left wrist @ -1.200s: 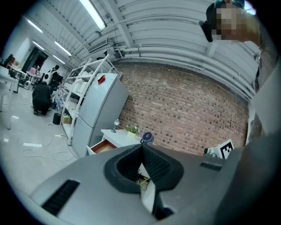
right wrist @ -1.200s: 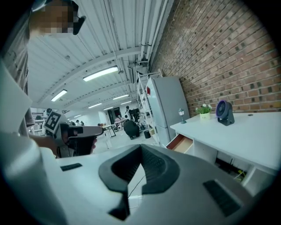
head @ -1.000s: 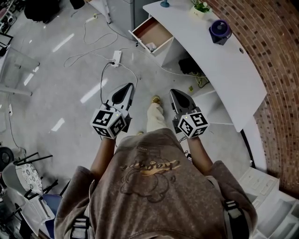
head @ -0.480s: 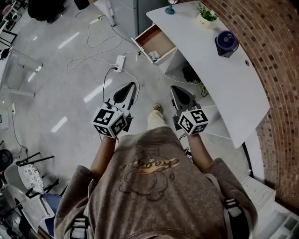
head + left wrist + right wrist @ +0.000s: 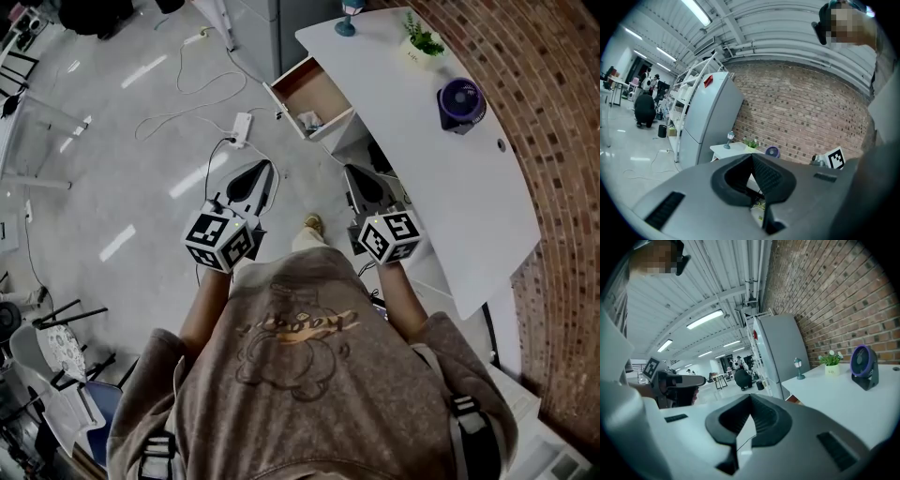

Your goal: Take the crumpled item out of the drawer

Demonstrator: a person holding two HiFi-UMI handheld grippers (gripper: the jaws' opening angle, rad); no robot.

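Observation:
In the head view the wooden drawer [image 5: 323,82] stands pulled out from the white desk [image 5: 441,178]. A small crumpled white item [image 5: 309,120] lies in its near corner. My left gripper [image 5: 260,169] is held over the floor, shut and with nothing in it, well short of the drawer. My right gripper [image 5: 355,172] is beside the desk's edge, also shut and with nothing held. In the left gripper view the left gripper [image 5: 752,158] has its jaws closed together, pointing toward the desk. The right gripper [image 5: 750,398] shows closed jaws in its own view.
A purple fan [image 5: 461,99], a potted plant [image 5: 422,41] and a small lamp [image 5: 349,22] stand on the desk. A power strip [image 5: 241,126] with cables lies on the floor left of the drawer. A grey fridge [image 5: 710,119] and a brick wall [image 5: 553,141] stand behind the desk.
The person has stepped toward the desk, so the drawer and desk sit closer to both grippers. Both grippers stay shut and side by side.

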